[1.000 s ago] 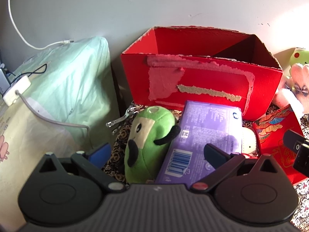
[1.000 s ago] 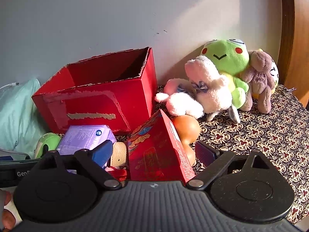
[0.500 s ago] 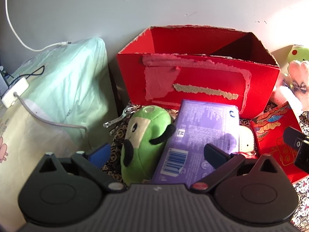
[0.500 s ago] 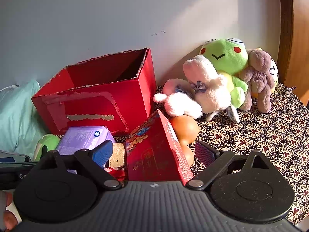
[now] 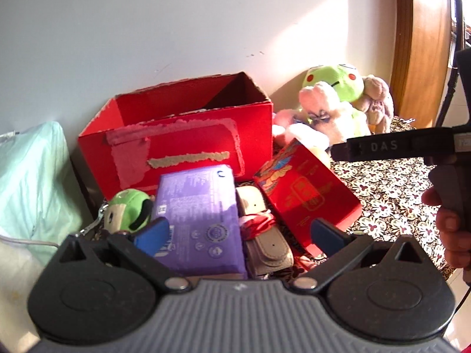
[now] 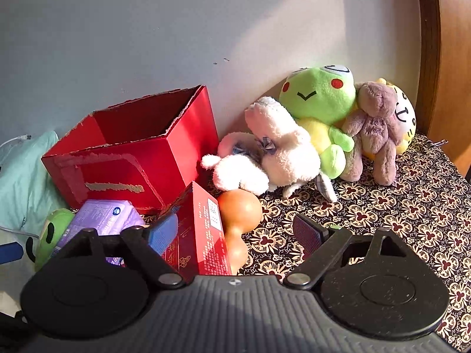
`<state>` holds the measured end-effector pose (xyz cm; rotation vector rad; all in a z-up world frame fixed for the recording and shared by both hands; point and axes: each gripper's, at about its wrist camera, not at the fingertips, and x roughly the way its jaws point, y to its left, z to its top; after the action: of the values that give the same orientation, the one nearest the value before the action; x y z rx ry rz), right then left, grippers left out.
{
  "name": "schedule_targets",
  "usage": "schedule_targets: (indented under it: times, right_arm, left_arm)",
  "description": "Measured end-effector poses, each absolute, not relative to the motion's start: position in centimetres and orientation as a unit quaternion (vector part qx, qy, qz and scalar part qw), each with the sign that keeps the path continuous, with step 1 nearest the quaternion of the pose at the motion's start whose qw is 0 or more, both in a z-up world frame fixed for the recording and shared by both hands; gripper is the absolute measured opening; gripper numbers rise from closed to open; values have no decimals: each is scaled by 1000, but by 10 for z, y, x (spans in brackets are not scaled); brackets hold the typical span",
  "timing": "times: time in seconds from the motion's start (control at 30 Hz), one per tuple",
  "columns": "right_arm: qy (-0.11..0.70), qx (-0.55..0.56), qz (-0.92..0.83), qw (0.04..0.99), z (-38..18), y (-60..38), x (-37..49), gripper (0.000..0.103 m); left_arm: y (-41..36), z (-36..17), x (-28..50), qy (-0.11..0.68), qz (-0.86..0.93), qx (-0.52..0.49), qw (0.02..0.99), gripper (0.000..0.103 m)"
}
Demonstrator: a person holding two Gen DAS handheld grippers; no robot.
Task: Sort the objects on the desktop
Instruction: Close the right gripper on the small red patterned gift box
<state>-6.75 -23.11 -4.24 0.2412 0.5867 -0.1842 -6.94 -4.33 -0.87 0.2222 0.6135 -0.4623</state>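
surface: floral patterned cloth [image 6: 397,206], pale wall [image 6: 147,29] behind, upper frame.
purple pack [image 5: 200,214]: long axis running toward red box [image 5: 182,147].
left gripper [image 5: 238,232]: fingers spread.
right gripper [image 6: 235,229]: fingers spread.

The open red box [image 6: 132,158] stands against the wall, its top unobstructed. In front of it the surface is crowded: a purple packet [image 5: 200,217], a green plush [image 5: 126,214], a tan case [image 5: 265,235], a red carton [image 6: 200,235] and a gourd [image 6: 238,217] lie close together. Right of the box, plush toys [image 6: 318,135] block the wall side; the patterned cloth [image 6: 412,211] in front of them lies bare.
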Motion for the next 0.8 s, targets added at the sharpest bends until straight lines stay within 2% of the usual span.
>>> schedule_targets:
  times: [0.17,0.3,0.4,0.47,0.53,0.57,0.67,0.8]
  right_arm:
    - [318,178,-10,931,-53,-244,-62,85]
    - [337,184,17,923,-62,-244,-49,85]
    - [361,213,43,907,-72,-250,-37,80]
    - [376,242,64,892,-79,-255,-31,70]
    - [388,255,78,882,-84,-256,-26,62]
    - [391,255,81,880,-86,-256,-24,58]
    - [400,262,95,873,-90,-256,-18,56]
    - [401,258,107,872,-88,-255,-15,50]
  left_arm:
    - [-64,-20,-52,327,-264,78,904,102]
    - [-81,-34,-47,335,-302,78,889,100]
    - [-93,-42,-46,340,-319,93,880,97]
    - [-98,-47,-43,350,-328,94,872,95]
    - [-103,-53,-38,363,-330,97,866,84]
    - [-105,-56,-34,372,-331,95,862,83]
    - [-107,-63,-26,388,-333,89,855,83]
    - [-109,-61,-26,386,-336,96,854,73]
